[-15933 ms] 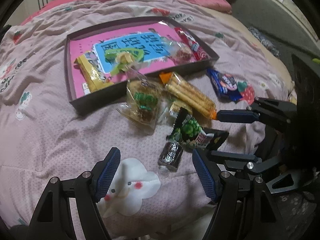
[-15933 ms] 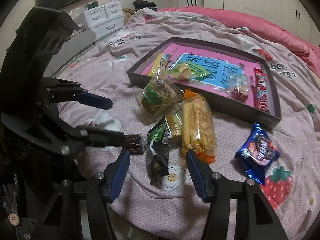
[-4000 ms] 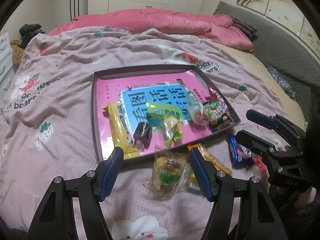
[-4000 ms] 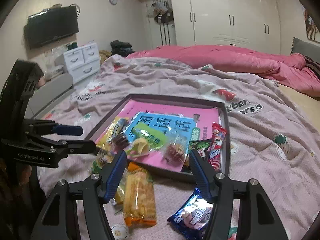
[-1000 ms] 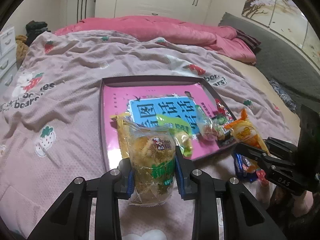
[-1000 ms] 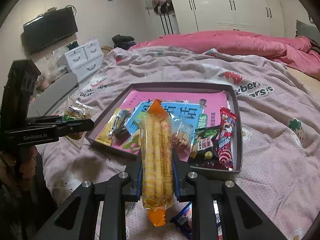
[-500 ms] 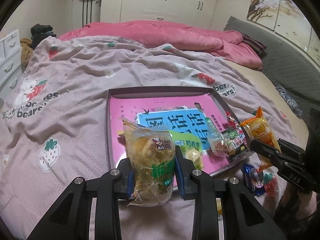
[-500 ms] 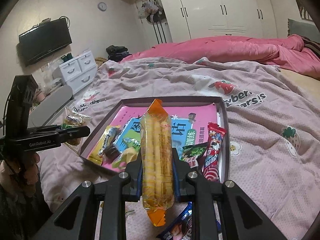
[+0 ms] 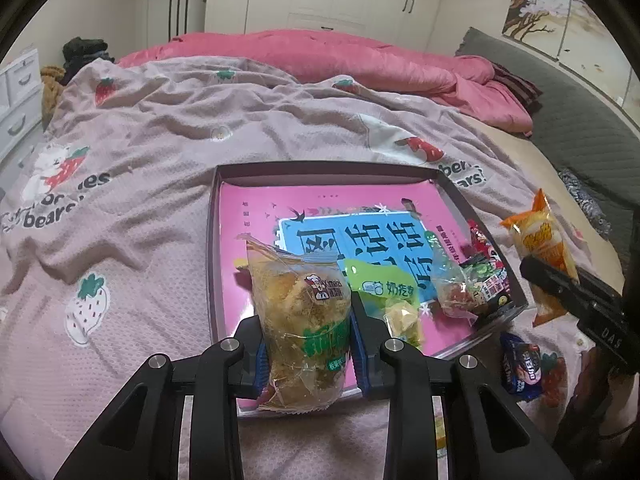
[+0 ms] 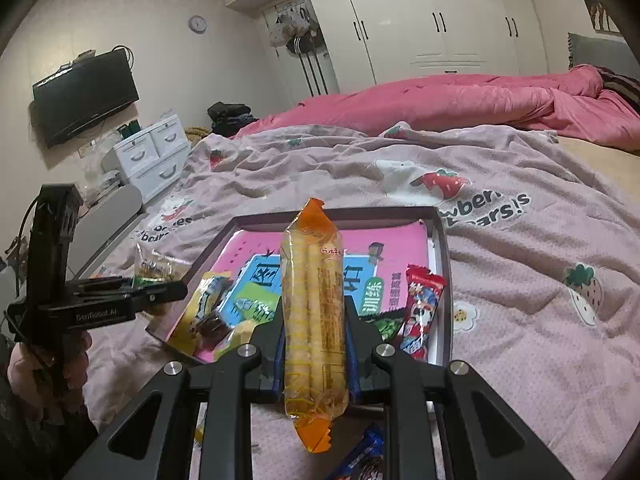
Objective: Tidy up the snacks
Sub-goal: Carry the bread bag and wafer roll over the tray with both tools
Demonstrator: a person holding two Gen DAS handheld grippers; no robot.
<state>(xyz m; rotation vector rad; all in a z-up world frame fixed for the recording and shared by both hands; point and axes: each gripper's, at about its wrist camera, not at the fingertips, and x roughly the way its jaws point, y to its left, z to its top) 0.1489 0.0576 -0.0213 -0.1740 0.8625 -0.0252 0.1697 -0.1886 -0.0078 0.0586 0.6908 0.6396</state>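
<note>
We see the left hand-held gripper (image 9: 307, 344) nearly closed, its blue pads pinching a clear bag of golden pastry (image 9: 301, 320) with a green label, bag upright and held over the near edge of the tray (image 9: 212, 264). The right hand-held gripper (image 10: 315, 356) is clamped tight on a long orange-ended pack of biscuit sticks (image 10: 314, 320), standing upright between the pads, also above the tray's near edge. The tray, dark-rimmed with a pink and blue printed sheet inside, sits on the bed (image 9: 140, 152), on a mauve strawberry-print blanket. In the tray we see a green packet (image 9: 382, 286), a small clear bag with red pieces (image 9: 454, 292), a dark packet with green print (image 9: 484, 280) and a red wrapper (image 10: 422, 312) along the right side; a yellow bar (image 10: 202, 308) lies at the left side. A blue cookie pack (image 9: 520, 364) lies on the blanket just outside the tray's right corner. In the right wrist view the left gripper shows from the side with a hand (image 10: 24, 364) on its handle. A pink duvet (image 10: 460, 100) lies at the far end of the bed.
</note>
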